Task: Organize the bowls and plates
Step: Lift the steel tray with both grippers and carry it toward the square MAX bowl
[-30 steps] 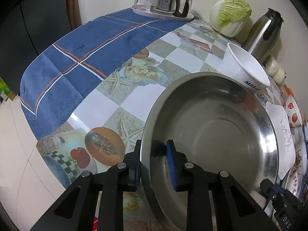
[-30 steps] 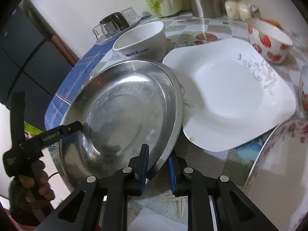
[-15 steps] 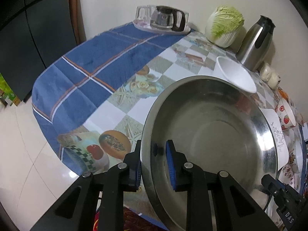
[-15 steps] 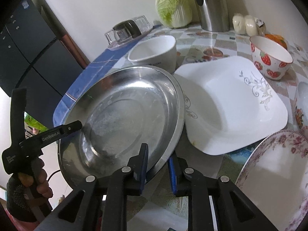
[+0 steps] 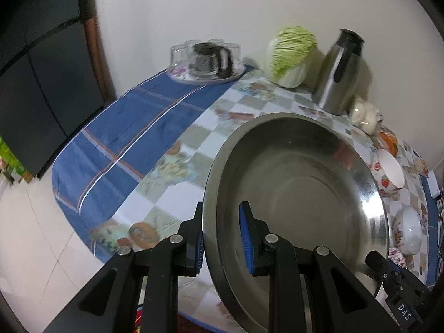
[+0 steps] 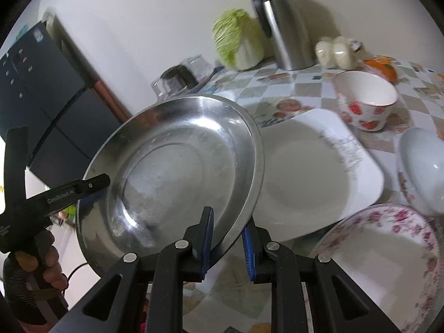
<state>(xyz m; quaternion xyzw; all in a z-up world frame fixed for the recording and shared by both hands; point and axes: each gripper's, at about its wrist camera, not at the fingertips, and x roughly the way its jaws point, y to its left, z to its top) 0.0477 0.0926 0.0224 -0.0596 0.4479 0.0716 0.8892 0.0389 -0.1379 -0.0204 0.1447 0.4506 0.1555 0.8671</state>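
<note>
I hold the steel plate [image 5: 299, 194] tilted and clear of the table [image 5: 133, 127], one gripper on each side of its rim. My left gripper [image 5: 222, 233] pinches the near rim, one pad outside and one inside the dish. My right gripper [image 6: 227, 238] pinches the opposite rim the same way; from that side my left gripper shows at the plate's far edge with my gloved hand [image 6: 41, 266] around its handle.

To the left of the plate the blue checked cloth [image 5: 116, 138] lies bare to the table edge, with white floor tiles [image 5: 30, 236] beyond. To the right the table is crowded: a square white dish [image 6: 313, 177] lies just beside and partly under the plate's rim, a flowered plate [image 6: 388, 260] is near my right gripper, with a strawberry bowl [image 6: 366, 100] and a white bowl [image 6: 421, 166] further right.

At the back, against the pale wall, stand a cabbage [image 5: 291, 52], a steel flask [image 5: 338, 72] and a tray of glassware [image 5: 205, 61]. A dark cabinet [image 5: 36, 83] stands at the left.
</note>
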